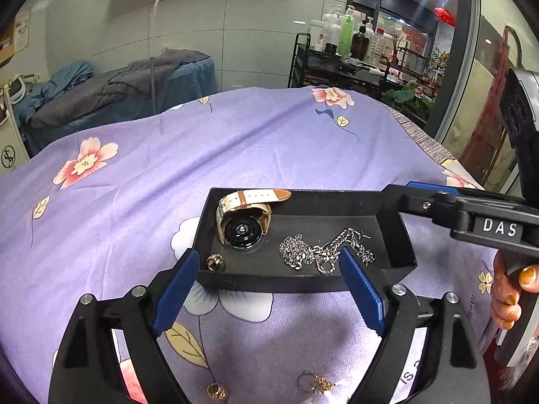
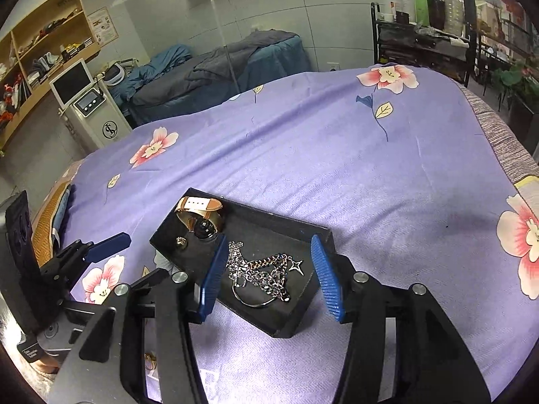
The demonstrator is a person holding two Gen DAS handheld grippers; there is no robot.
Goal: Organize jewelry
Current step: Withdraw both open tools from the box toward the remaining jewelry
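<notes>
A black tray (image 1: pixel 337 195) (image 2: pixel 269 232) lies on the purple flowered cloth. In it are a watch (image 1: pixel 242 229) (image 2: pixel 202 215) with a white and tan strap, a gold ring (image 1: pixel 215 262) (image 2: pixel 181 240) and a heap of silver chains (image 1: pixel 316 252) (image 2: pixel 262 272). My left gripper (image 1: pixel 269 282) stands open over the tray's near edge, with nothing between its blue pads. My right gripper (image 2: pixel 269 276) (image 1: pixel 401 198) is open over the tray's right half; the chains lie on the tray floor between its pads, which do not press on them. Loose gold pieces (image 1: pixel 215 391) (image 1: pixel 315 383) (image 2: pixel 150 362) rest on the cloth near me.
A hand (image 1: pixel 508 289) with gold nails holds the right gripper's handle. The purple cloth (image 2: pixel 337 155) stretches far behind the tray and drops off at the right. Beyond stand a white machine with a screen (image 2: pixel 87 101), a covered bed (image 2: pixel 219 64) and a black cart of bottles (image 2: pixel 421 17).
</notes>
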